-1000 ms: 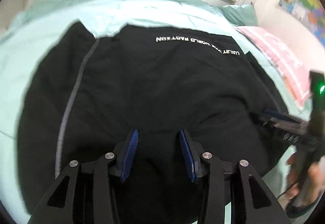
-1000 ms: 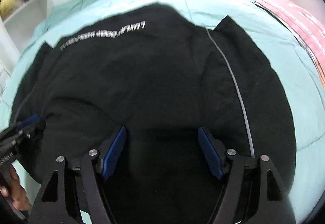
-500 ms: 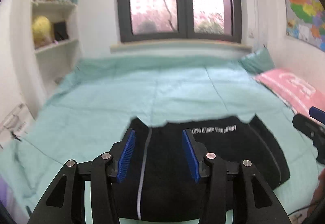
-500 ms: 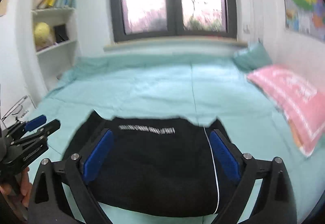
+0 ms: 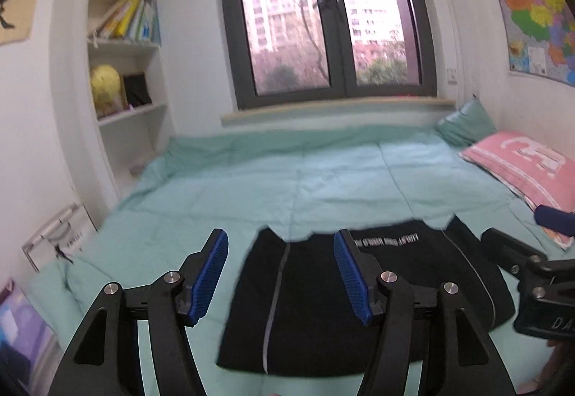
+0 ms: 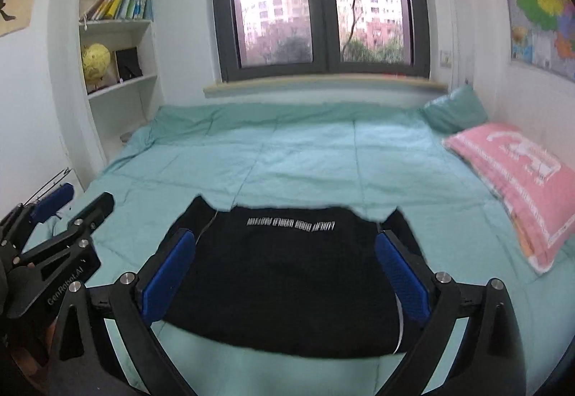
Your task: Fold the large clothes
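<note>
Both grippers, low over the black garment [image 6: 284, 274] a second ago, now hover lifted and pulled back from it, left gripper [image 5: 280, 275] and right gripper [image 6: 285, 274] jaws just spread and empty; folded bundle lies released on the near bed [image 6: 323, 151], fold likely complete.

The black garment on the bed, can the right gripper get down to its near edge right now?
Probably yes. The right gripper is open and holds nothing, the black garment lies flat on the green bedspread just ahead, and nothing lies between them.
</note>
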Available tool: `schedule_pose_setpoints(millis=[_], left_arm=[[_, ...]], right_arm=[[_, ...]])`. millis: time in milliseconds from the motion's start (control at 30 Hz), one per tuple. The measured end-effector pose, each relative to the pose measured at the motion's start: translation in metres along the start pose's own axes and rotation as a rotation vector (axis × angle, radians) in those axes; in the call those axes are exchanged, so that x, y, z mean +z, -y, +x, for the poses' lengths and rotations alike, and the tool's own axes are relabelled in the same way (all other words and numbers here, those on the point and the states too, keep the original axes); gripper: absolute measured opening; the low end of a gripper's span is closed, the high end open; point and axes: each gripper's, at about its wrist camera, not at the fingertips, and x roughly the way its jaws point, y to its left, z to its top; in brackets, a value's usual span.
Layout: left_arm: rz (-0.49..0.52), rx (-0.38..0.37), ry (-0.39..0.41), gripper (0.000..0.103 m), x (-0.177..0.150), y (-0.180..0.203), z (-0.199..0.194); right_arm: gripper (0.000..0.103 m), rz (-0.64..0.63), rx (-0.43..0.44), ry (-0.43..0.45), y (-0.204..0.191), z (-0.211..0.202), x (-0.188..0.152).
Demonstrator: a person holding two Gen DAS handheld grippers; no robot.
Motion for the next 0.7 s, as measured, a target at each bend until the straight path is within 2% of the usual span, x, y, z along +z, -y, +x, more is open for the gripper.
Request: schedule_pose_setpoints(millis=[100,200,267,567,700], left_arm=[[-0.016,-0.03,-0.066,0.063,-0.008,0.001,0.013],[0.022,0.005,-0.109,0.063,-0.015,0.009,0.024],[0.04,0.027,-0.115,0.063,-0.021,0.015,0.028],[0.05,0.004,-0.143,0.063,-0.032,0.021,0.03],[0.042,-0.006,-0.154,0.063,-0.034,0.02,0.031]], right_arm=[[0.101,0.008,0.001,-0.047,0.003,0.013,-0.012],[0.101,0.034,0.004,-0.086,0.008,0.026,-0.02],[0.101,0.049,0.015,-0.103,0.01,0.031,-0.024],[0.101,0.053,0.045,-0.177,0.005,0.045,-0.041],[0.101,0.041,0.019,-0.179,0.003,0.044,-0.044]])
